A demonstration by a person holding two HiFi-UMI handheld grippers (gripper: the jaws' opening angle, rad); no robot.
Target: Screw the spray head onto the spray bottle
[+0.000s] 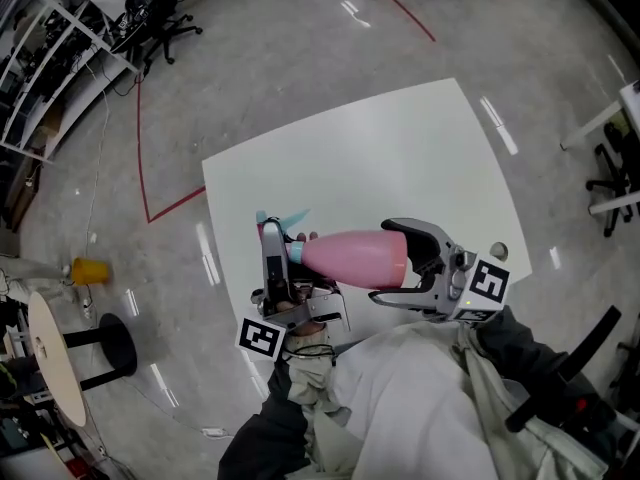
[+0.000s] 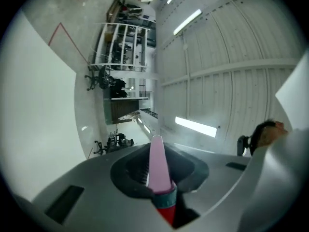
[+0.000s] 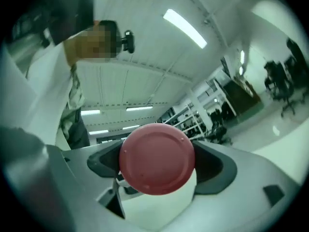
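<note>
Head view: one pink spray bottle (image 1: 350, 258) hangs sideways above the single white worktop (image 1: 400, 158), strung between two grippers. The left gripper (image 1: 272, 240) has its jaws drawn nearly together, clamped on the one spray head (image 1: 292, 218), whose teal trigger juts past the jaw tips at the bottle's neck. The right gripper (image 1: 380, 260) has its jaws spread wide, with the bottle's round base (image 3: 157, 158) centred between the two dark pads (image 3: 219, 166) and neither pad plainly pressing on it.
</note>
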